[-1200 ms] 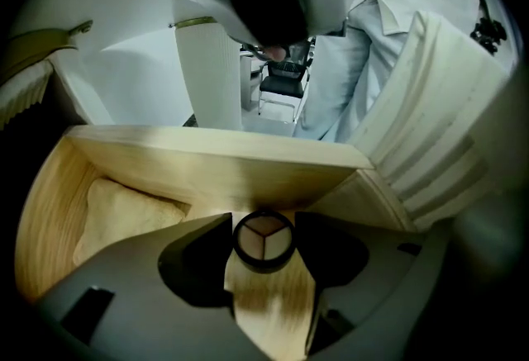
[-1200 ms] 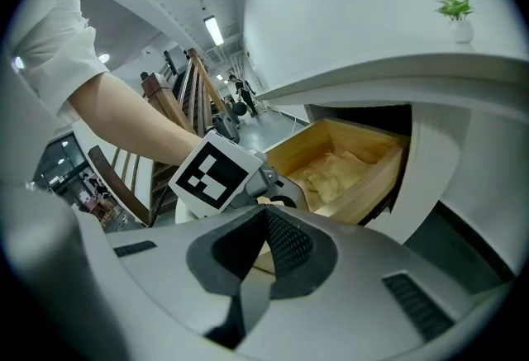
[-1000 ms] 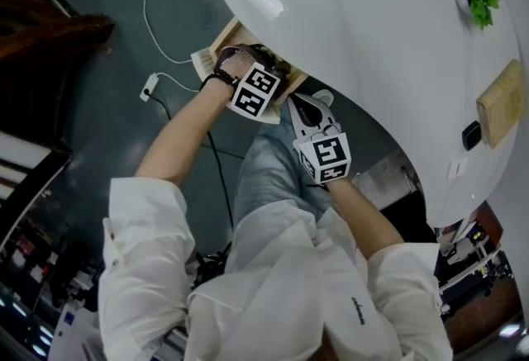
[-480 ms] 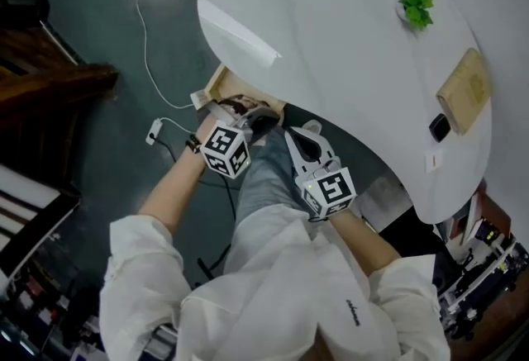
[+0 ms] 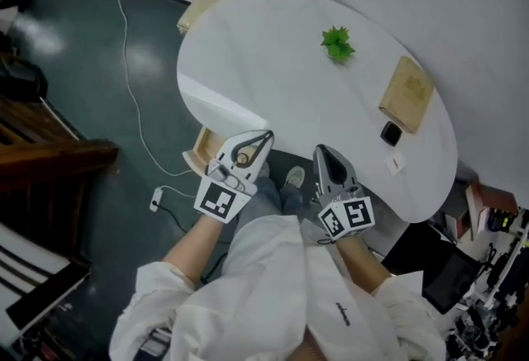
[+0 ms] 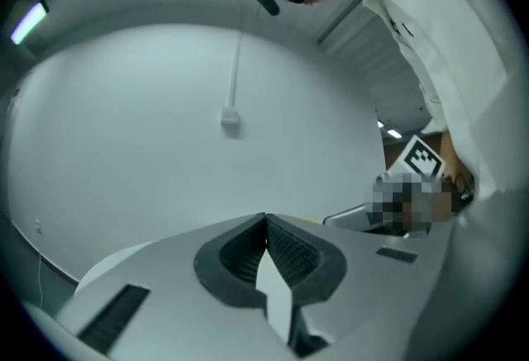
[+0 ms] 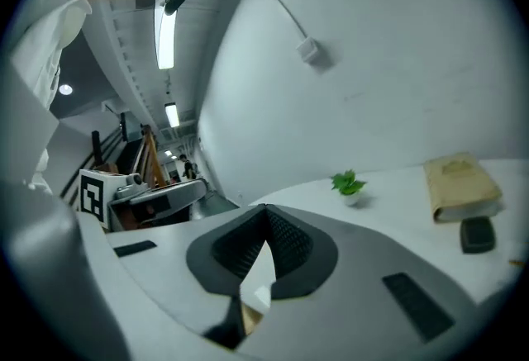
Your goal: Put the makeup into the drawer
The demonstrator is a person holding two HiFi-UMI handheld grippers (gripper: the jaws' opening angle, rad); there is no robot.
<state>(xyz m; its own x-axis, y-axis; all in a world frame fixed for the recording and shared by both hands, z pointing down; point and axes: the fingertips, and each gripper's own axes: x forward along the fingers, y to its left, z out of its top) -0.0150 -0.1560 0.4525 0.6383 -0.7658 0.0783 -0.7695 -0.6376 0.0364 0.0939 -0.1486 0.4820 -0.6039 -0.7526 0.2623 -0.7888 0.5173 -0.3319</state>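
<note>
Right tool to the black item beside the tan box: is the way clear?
Probably yes. The right tool hangs at the table's near edge, jaws shut and empty, with only bare tabletop between it and the black item. It must open first.

White shirt (image 5: 281,293), blue jeans (image 5: 266,192), grey left tool (image 5: 267,136) and right tool (image 5: 321,151), black-and-white marker cubes (image 5: 218,201)
</note>
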